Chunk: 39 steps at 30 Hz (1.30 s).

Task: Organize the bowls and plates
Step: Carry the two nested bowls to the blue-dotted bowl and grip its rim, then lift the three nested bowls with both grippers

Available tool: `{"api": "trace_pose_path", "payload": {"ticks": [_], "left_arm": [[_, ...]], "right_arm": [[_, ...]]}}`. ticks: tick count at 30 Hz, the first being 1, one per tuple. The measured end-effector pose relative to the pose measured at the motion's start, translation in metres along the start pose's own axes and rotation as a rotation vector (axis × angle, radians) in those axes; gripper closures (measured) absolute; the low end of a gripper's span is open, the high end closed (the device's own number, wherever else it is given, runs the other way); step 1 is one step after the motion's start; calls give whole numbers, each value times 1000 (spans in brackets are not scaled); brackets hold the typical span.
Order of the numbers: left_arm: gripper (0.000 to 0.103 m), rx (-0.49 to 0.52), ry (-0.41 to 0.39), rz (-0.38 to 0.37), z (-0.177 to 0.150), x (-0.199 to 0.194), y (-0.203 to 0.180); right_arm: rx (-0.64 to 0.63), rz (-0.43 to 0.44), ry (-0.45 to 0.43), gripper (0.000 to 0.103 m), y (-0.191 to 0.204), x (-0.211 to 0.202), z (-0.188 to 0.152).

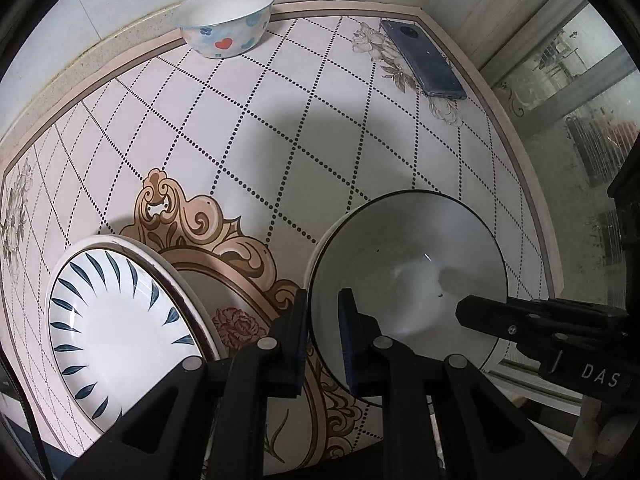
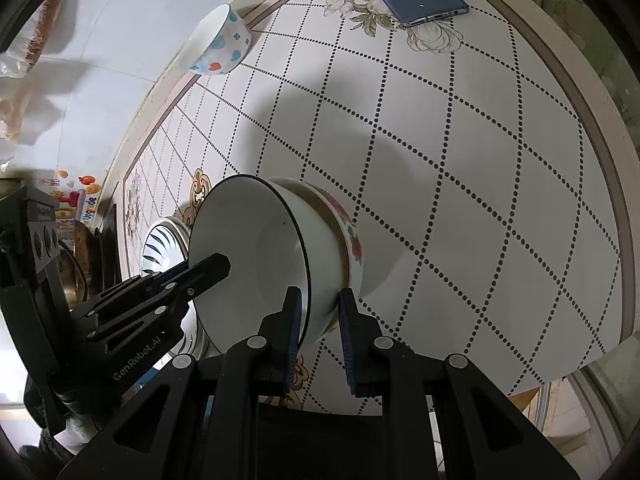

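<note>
the stacking step is in hand: the left gripper [image 1: 323, 334] and right gripper [image 2: 319, 330] each grasp the rim of the black-rimmed white bowl [image 2: 256, 264], nested in the flowered bowl [image 2: 352, 240], which looks seated on the table [image 1: 320, 140]. next, judged: release both. beside this stack the blue-leaf plate [image 1: 116, 332] is empty; the heart bowl [image 1: 228, 20], well beyond, looks empty.

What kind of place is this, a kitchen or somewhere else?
Probably a home kitchen or dining corner. A table with a patterned cover stands against a wall, holding bowls such as the heart-printed bowl and a leaf-patterned plate, with a phone lying near the far corner.
</note>
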<state>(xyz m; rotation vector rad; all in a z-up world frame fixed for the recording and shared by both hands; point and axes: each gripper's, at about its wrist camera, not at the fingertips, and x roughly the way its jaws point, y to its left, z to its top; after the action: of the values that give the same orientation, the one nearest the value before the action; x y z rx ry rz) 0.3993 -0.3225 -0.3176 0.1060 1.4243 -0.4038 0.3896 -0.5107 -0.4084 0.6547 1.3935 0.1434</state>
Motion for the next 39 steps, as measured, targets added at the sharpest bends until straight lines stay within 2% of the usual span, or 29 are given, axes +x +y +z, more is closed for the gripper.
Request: {"api": "trace_pose_path", "payload": {"ticks": [10,13,16,18,19,21,22,27,31,35,38,39], "left_arm": [[91,-10,26,-5,2,-3,1],[91,-17,20,-29,4,-21,5],[89,-45,-34,-39,18,-49,13],[77,-74,-84,-26,38,-63,25],[76,-91,-121,-13,51,-69,33],[76,-127,-176,43,80,-71,50],[76,-153,-190,59,97,-69,62],[76,-304,-181,45,176,-37,122],[76,-371,-144,30,216,-7,151],[76,-398,-67,5,236,27,166],[76,-399,-44,-15,242,44,166],[80,-391,-47,-6,241,47,164]], "right_arm": [[0,0,50,80,0,2,7],[-8,12,64,80,1,-5,13],[-14,41,44,80,6,-23,26],[-27,62,12,74,13,-37,43],[-32,71,0,69,17,-41,52],[-50,98,-28,49,29,-45,81],[-55,106,-38,48,34,-45,93],[-87,126,-107,48,65,-19,178],[-103,104,-136,48,88,11,238],[-103,87,-113,48,106,51,287],[-87,77,-69,48,108,78,304],[-86,67,-58,55,109,87,309]]}}
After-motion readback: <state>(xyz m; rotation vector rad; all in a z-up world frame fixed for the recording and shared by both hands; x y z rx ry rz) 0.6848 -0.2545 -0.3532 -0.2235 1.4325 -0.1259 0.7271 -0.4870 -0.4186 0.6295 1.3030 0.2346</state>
